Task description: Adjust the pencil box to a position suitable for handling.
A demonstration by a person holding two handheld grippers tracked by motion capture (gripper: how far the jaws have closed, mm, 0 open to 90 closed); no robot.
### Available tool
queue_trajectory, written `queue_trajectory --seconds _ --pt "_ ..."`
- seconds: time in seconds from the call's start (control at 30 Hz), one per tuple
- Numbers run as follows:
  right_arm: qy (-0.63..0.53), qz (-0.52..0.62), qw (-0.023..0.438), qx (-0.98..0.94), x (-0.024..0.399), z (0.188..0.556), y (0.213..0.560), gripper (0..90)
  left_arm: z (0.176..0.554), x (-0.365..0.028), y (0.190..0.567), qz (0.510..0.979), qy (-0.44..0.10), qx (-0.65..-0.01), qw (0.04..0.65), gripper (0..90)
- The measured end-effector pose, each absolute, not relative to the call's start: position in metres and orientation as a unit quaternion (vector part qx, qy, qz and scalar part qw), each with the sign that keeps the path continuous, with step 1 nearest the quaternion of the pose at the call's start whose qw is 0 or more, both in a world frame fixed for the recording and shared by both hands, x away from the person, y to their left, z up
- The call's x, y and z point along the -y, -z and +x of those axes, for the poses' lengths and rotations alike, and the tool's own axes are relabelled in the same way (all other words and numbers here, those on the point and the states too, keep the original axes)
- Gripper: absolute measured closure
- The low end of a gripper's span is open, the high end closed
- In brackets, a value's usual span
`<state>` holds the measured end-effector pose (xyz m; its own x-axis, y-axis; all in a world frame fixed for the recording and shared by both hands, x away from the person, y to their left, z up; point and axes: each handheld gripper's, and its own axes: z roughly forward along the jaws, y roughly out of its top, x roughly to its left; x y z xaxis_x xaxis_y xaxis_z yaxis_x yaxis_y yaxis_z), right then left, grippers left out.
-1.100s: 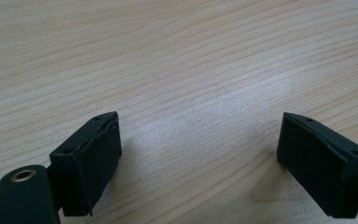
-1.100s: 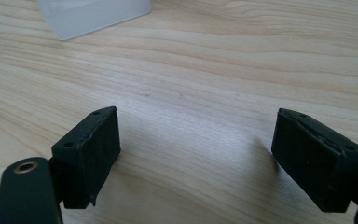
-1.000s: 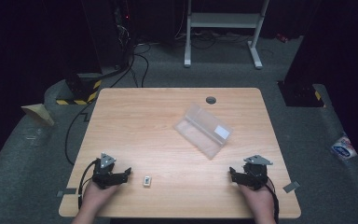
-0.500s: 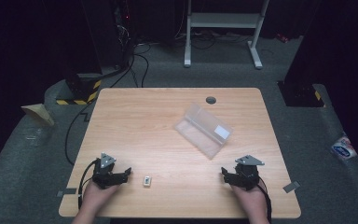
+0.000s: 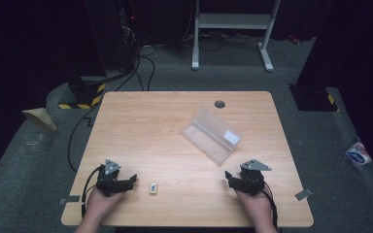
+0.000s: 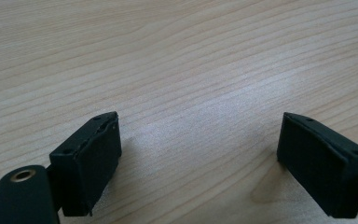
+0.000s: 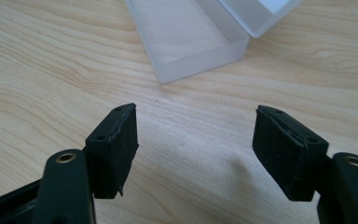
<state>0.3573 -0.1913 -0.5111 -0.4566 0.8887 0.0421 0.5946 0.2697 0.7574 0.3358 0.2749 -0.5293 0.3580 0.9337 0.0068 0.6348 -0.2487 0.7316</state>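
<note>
Resting my left gripper (image 5: 132, 178) near the table's (image 5: 141, 121) near-left corner, I kept its jaws spread wide over bare wood with nothing between them. My right gripper (image 5: 229, 177), near the near-right corner, had just been closing its jaws, yet they stood well apart and empty, aimed at the open clear box (image 5: 212, 135) lying just beyond them. Between my grippers, nearer the left one, lay a small block (image 5: 153, 188).

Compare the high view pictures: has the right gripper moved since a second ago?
Yes. The right gripper has slid left along the table's near edge, away from its right corner; its open jaws have been closing, with nothing between them.
</note>
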Motion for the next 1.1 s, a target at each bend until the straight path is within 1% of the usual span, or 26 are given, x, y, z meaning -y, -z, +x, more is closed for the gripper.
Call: queue_trajectory --seconds 0.47,0.6,0.67,0.7,0.8,0.9,1.1 --pt "-0.390 0.456 0.197 -0.775 0.163 0.375 0.506 37.0 0.336 -0.275 0.529 0.757 -0.229 -0.518 0.326 13.8" --pt "-0.388 0.452 0.200 -0.778 0.155 0.387 0.506 37.7 0.336 -0.275 0.529 0.757 -0.229 -0.518 0.326 13.9" --pt "-0.387 0.451 0.195 -0.780 0.150 0.393 0.507 39.3 0.336 -0.275 0.529 0.757 -0.229 -0.518 0.326 13.9" --pt "-0.384 0.447 0.196 -0.784 0.145 0.399 0.508 41.9 0.336 -0.275 0.529 0.757 -0.229 -0.518 0.325 13.9" --pt "-0.379 0.447 0.192 -0.787 0.139 0.404 0.509 43.0 0.335 -0.275 0.529 0.758 -0.229 -0.518 0.325 13.9" --pt "-0.376 0.442 0.198 -0.790 0.131 0.412 0.510 48.4 0.336 -0.275 0.529 0.757 -0.229 -0.518 0.326 13.9" --pt "-0.366 0.445 0.205 -0.791 0.124 0.419 0.510 51.2 0.336 -0.275 0.529 0.757 -0.229 -0.518 0.326 13.9"
